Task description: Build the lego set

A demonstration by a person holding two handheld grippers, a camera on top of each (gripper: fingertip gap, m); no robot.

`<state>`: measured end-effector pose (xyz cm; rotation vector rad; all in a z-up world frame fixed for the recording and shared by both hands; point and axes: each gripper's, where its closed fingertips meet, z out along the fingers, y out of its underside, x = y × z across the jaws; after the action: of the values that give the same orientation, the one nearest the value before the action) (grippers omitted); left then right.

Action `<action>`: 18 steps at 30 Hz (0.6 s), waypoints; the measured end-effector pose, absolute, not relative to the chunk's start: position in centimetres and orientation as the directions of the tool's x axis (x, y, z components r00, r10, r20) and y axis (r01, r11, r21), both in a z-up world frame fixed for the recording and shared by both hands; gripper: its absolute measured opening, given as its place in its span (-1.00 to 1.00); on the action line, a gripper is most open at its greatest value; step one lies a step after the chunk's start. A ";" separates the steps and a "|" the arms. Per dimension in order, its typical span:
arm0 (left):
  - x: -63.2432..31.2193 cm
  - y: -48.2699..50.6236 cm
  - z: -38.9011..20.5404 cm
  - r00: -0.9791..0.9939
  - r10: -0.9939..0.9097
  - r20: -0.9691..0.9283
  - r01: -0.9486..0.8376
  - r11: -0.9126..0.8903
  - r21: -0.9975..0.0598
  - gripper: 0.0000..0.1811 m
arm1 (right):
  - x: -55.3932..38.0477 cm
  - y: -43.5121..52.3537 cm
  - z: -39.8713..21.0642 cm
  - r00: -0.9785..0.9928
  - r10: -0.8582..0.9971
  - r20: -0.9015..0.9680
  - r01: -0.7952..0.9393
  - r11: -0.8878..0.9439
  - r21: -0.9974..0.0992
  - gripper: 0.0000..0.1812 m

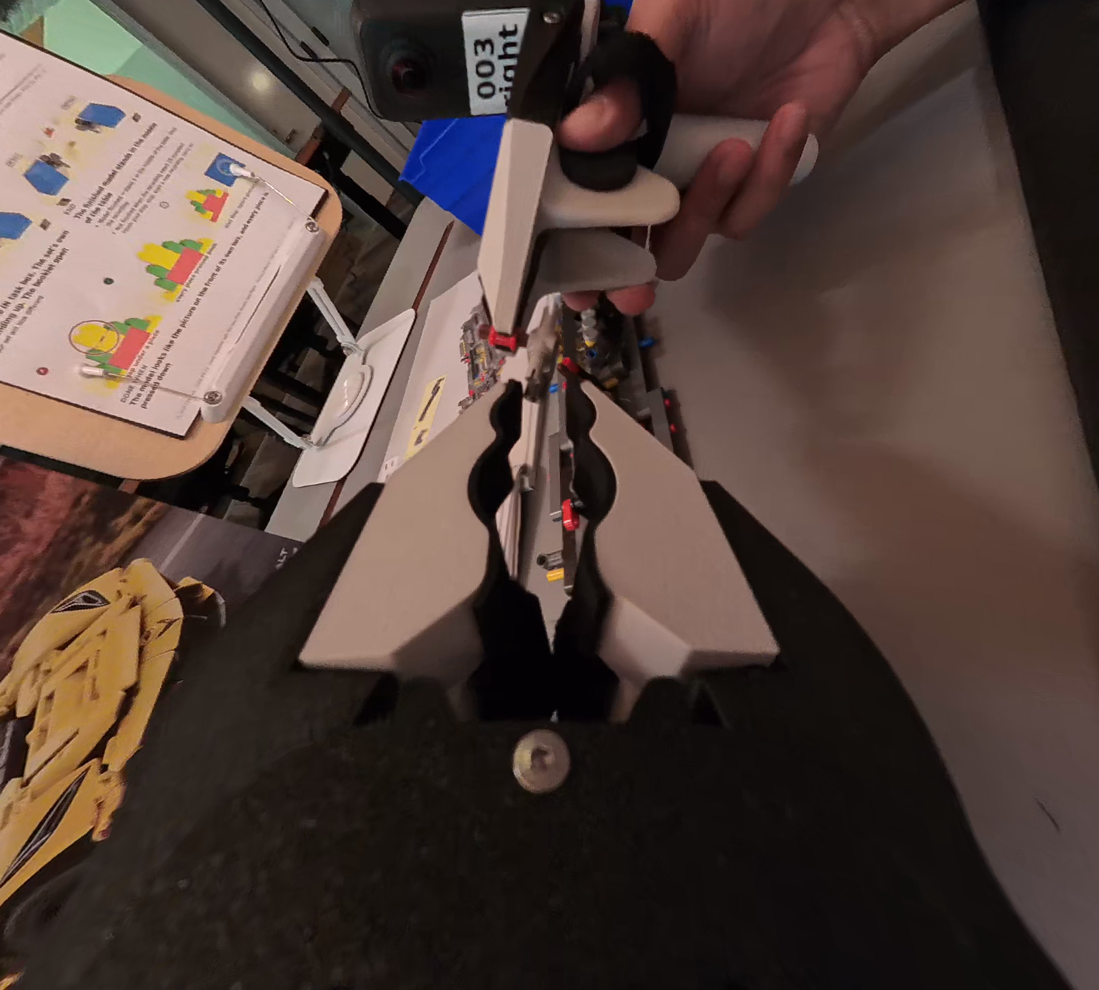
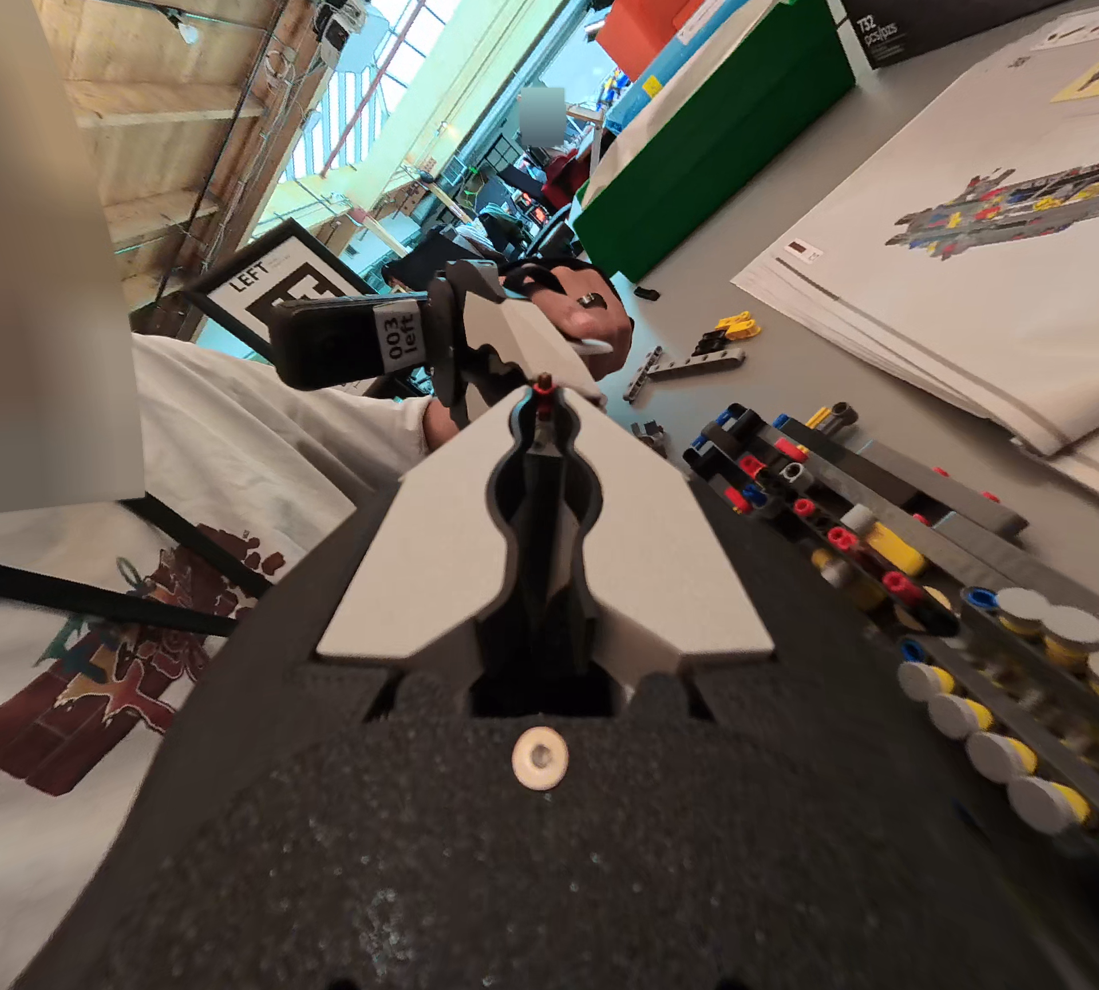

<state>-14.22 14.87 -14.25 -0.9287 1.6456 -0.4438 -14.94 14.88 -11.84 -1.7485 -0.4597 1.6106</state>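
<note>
step: mating a red pin (image 1: 504, 340) to a small grey piece (image 1: 540, 360), so line up the axes first, push straight | right hand-held gripper (image 1: 502, 328) pinching the pin, tilted down | left hand-held gripper (image 1: 544, 396) pinched on the grey piece, I think, view's tight | chassis build (image 2: 844, 521) on the surface (image 2: 743, 414)

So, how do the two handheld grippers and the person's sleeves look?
Each gripper, left and right, has pale grey wedge-shaped fingers with wavy black pads on a speckled black body with one central screw. Each carries a black camera with a white label, a pale grey handle and a black finger strap. A white sleeve shows.
</note>
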 end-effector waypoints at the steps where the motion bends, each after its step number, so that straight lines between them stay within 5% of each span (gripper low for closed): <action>1: -14.2 14.8 -14.4 -0.056 -0.763 -0.644 -0.344 0.620 -0.705 -0.85 | -15.1 14.8 -11.9 0.154 0.675 -0.722 -0.197 -0.695 -0.692 -0.96; 10: -14.0 15.2 -14.5 -0.031 -0.745 -0.666 -0.364 0.629 -0.687 -0.94 | -15.1 15.3 -12.8 0.218 0.659 -0.720 -0.182 -0.697 -0.693 -0.96; 18: -13.9 15.1 -14.4 -0.032 -0.833 -0.553 -0.354 0.527 -0.773 -0.94 | -14.9 15.1 -12.7 0.194 0.653 -0.732 -0.193 -0.706 -0.681 -0.96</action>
<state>-13.85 15.07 -14.41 -1.0297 1.6225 -0.5224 -14.92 15.10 -12.67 -1.7940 -0.4318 1.5901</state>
